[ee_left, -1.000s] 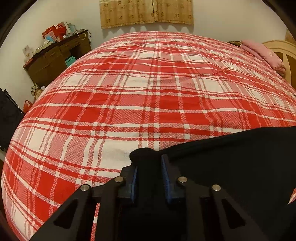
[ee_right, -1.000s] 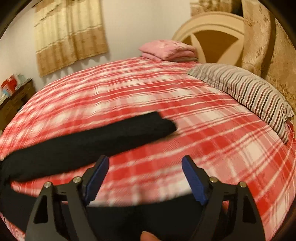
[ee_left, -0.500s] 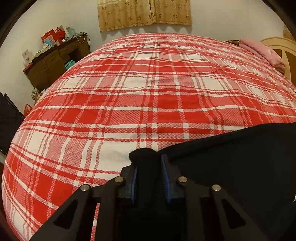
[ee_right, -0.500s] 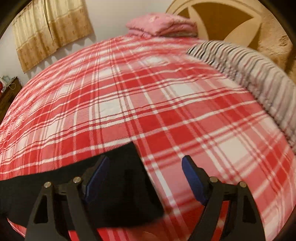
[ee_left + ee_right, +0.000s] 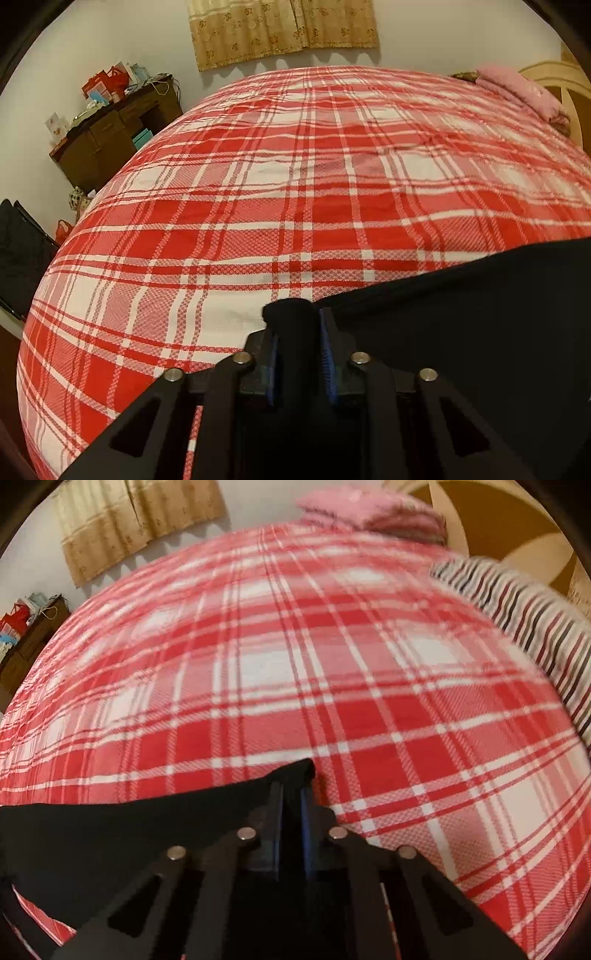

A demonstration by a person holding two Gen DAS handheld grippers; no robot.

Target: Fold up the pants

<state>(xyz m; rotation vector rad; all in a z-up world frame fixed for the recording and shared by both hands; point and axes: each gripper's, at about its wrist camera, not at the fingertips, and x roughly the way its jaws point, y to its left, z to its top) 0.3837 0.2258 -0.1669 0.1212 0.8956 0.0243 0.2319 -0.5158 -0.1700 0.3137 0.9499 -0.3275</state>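
Observation:
The black pants [image 5: 480, 325] lie on the red and white plaid bed [image 5: 295, 184], spreading to the right in the left wrist view. My left gripper [image 5: 297, 332] is shut on a bunched corner of them. In the right wrist view the pants [image 5: 129, 834] spread to the left over the plaid bed [image 5: 295, 646]. My right gripper [image 5: 291, 801] is shut on their other corner, and the cloth tip pokes out past the blue pads.
A dark wooden desk [image 5: 110, 136] with boxes stands by the wall to the left. A folded pink blanket [image 5: 369, 506] and a striped pillow [image 5: 517, 609] lie at the head of the bed. A beige curtain [image 5: 284, 29] hangs behind.
My right gripper was open above the pants; it has dropped to the corner of the cloth and closed on it. My left gripper has stayed shut on its corner.

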